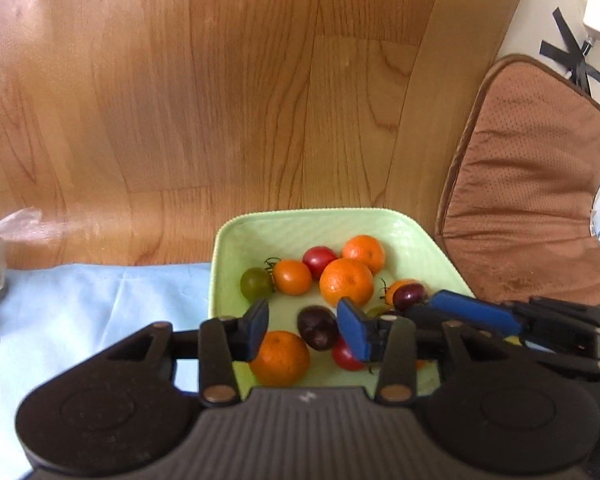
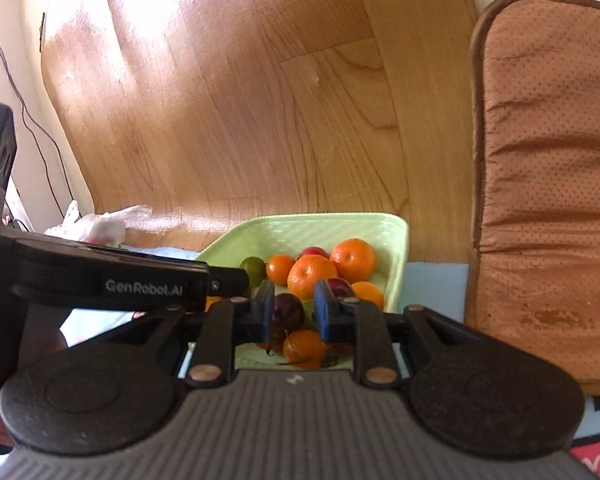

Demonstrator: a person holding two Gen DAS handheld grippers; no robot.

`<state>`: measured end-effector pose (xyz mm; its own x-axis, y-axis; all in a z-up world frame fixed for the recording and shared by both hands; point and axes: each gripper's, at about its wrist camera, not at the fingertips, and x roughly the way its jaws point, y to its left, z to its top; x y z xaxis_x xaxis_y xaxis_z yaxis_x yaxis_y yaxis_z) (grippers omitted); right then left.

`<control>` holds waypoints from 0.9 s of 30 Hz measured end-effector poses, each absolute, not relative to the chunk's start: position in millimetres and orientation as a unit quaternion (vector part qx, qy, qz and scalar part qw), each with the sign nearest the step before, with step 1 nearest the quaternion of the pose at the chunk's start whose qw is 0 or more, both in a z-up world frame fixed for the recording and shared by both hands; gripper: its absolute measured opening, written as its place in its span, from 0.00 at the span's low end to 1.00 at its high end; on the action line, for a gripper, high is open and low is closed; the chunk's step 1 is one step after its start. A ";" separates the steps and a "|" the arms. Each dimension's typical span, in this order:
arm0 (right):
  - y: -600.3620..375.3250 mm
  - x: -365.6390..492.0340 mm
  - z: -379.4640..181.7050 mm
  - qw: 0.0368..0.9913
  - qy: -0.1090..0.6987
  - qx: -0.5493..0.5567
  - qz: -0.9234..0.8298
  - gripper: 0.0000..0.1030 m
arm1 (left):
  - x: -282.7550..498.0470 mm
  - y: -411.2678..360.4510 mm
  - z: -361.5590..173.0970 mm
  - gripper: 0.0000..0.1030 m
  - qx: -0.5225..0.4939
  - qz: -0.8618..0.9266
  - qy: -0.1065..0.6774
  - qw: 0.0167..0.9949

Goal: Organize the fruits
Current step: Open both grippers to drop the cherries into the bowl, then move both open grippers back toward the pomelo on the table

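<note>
A: What's at lower centre of the left wrist view?
B: The left gripper (image 1: 308, 330), jaws apart and empty, above a green tray (image 1: 236, 240) of oranges, tomatoes and plums.
A: And to the right?
B: The right gripper (image 2: 292, 310), clamped on a dark plum (image 2: 288, 312) over that tray.

The fruits (image 1: 346, 282) lie in the tray (image 1: 236, 240), which sits on the cloth (image 1: 100, 300), chair cushion (image 1: 532, 184) to its right.
</note>
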<state>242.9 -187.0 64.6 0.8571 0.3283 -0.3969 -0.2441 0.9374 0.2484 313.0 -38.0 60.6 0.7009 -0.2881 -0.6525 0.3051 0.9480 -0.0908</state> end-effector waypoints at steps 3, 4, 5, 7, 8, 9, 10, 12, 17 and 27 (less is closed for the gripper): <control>-192.8 223.0 74.9 0.961 0.209 0.108 0.144 0.24 | 295.1 -33.6 73.6 0.38 0.009 -0.164 0.341 0.926; -194.5 213.4 77.3 0.961 0.207 0.116 0.142 0.24 | 287.4 -31.3 78.5 0.38 0.007 -0.164 0.336 0.927; -197.6 202.6 79.4 0.961 0.205 0.124 0.141 0.24 | 277.3 -28.7 82.3 0.38 0.004 -0.163 0.332 0.929; -201.4 177.3 80.8 0.960 0.202 0.138 0.136 0.25 | 253.7 -24.4 86.9 0.38 -0.001 -0.163 0.326 0.931; -203.0 162.1 80.2 0.960 0.201 0.144 0.133 0.26 | 239.9 -23.0 87.9 0.39 -0.002 -0.162 0.322 0.933; -203.8 147.8 78.6 0.960 0.200 0.148 0.129 0.31 | 226.0 -22.1 87.6 0.39 -0.001 -0.161 0.319 0.934; -203.0 134.8 77.7 0.960 0.200 0.152 0.124 0.34 | 212.3 -21.6 86.5 0.40 0.002 -0.158 0.317 0.935; -202.6 105.0 73.3 0.960 0.201 0.157 0.114 0.34 | 185.1 -21.9 82.4 0.42 0.007 -0.150 0.317 0.937; -200.6 43.7 55.5 0.954 0.221 0.177 0.100 0.36 | 128.2 -23.0 68.4 0.46 0.010 -0.133 0.322 0.937; -182.5 -22.4 32.5 0.942 0.261 0.182 0.105 0.36 | 49.2 -17.3 50.2 0.48 0.023 -0.108 0.313 0.943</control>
